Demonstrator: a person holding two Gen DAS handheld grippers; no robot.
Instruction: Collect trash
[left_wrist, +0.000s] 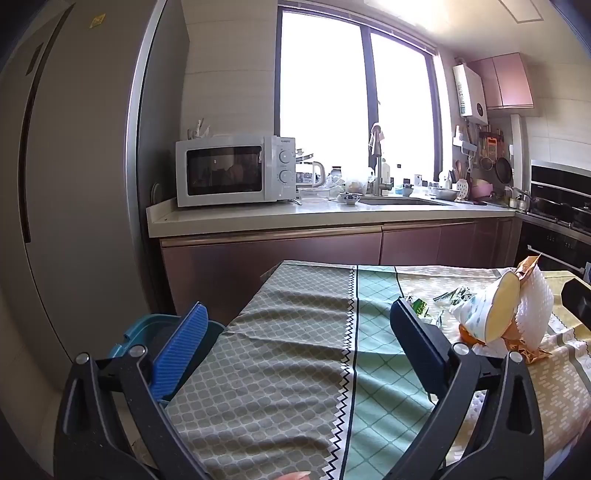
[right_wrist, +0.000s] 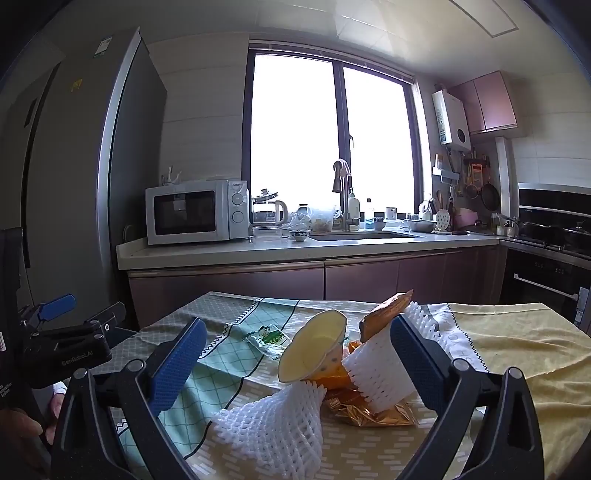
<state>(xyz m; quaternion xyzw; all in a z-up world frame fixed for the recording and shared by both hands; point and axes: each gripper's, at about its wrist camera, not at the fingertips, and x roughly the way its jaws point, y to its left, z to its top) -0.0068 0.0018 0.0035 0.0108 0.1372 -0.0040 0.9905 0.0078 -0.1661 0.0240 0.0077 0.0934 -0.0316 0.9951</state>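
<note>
A pile of trash lies on the cloth-covered table (right_wrist: 517, 343): a tipped paper cup (right_wrist: 314, 343), two white foam fruit nets (right_wrist: 273, 424) (right_wrist: 376, 369), a gold snack wrapper (right_wrist: 369, 408), an orange-brown packet (right_wrist: 388, 308) and a small green wrapper (right_wrist: 267, 338). My right gripper (right_wrist: 299, 354) is open and empty, its fingers on either side of the pile. My left gripper (left_wrist: 299, 332) is open and empty over the table's left part; the cup (left_wrist: 495, 310) and a net (left_wrist: 532, 306) lie to its right. A teal bin (left_wrist: 147, 332) stands beside the table's left edge.
Behind the table runs a kitchen counter (left_wrist: 258, 218) with a microwave (left_wrist: 229, 170), kettle, bowls and a sink (left_wrist: 402, 201). A tall grey fridge (left_wrist: 74, 166) stands at the left. An oven and stove (right_wrist: 546, 258) are at the right.
</note>
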